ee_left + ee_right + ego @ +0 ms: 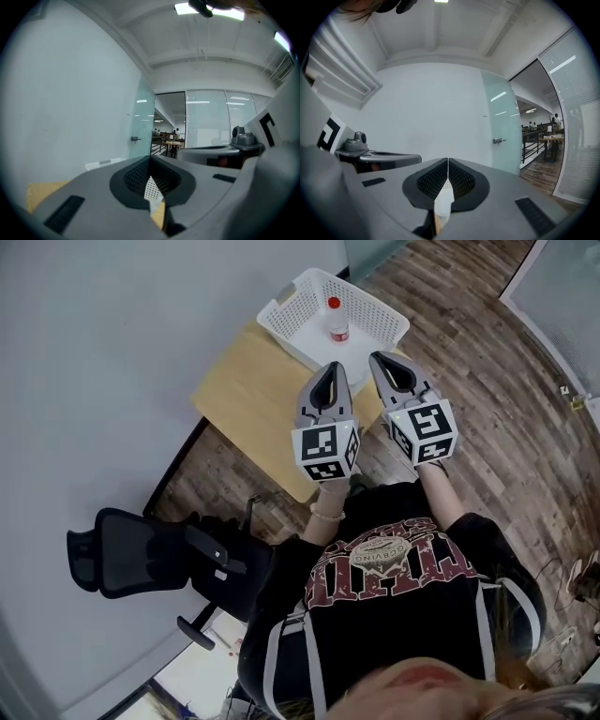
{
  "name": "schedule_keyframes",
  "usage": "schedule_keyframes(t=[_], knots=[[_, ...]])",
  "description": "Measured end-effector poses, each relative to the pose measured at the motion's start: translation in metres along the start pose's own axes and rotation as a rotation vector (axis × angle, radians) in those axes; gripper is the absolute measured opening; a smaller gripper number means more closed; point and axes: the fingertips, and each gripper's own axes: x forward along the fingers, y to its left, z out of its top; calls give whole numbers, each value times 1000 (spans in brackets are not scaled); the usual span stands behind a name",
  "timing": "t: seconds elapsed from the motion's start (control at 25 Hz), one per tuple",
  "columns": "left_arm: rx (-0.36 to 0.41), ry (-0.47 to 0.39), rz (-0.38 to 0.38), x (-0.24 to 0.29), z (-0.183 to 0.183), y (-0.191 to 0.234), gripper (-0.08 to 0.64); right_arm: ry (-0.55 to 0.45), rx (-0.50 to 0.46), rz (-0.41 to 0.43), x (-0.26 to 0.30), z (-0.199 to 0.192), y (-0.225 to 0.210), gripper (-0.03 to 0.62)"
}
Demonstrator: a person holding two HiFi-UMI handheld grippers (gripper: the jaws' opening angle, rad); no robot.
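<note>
1. Hovering just short of the white basket (277, 319), the left gripper (330, 371) and right gripper (379, 359) both have their jaws pressed together on nothing.
2. Inside the basket, near its middle, a small red-capped bottle (337, 324) stands upright.
3. It looks light, stiff and smooth; its body below the cap seems the surest hold.
4. Basket walls hem the bottle in on all sides. Open room lies above the basket, and bare table (239, 395) lies on its near side.

The only lettering stands on the black shirt (394, 568) at lower centre of the head view: large dark-red block letters and a round emblem with small print, all upside down and too blurred to read. The left marker cube (325, 452) and right marker cube (424, 430) bear black-and-white square codes, no words; the bottle (338, 322) label at upper centre is too small to read.
</note>
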Motion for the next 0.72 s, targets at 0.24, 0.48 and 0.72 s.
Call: schedule_keyframes(t=[0.24, 0.48, 0.72], knots=[[4, 1, -23, 19, -1, 23, 48, 0, 6, -33, 30, -2, -5, 20], [7, 10, -38, 32, -1, 46, 48, 7, 15, -58, 56, -5, -5, 20], [7, 30, -59, 44, -8, 54, 48, 25, 24, -86, 72, -13, -13, 20]])
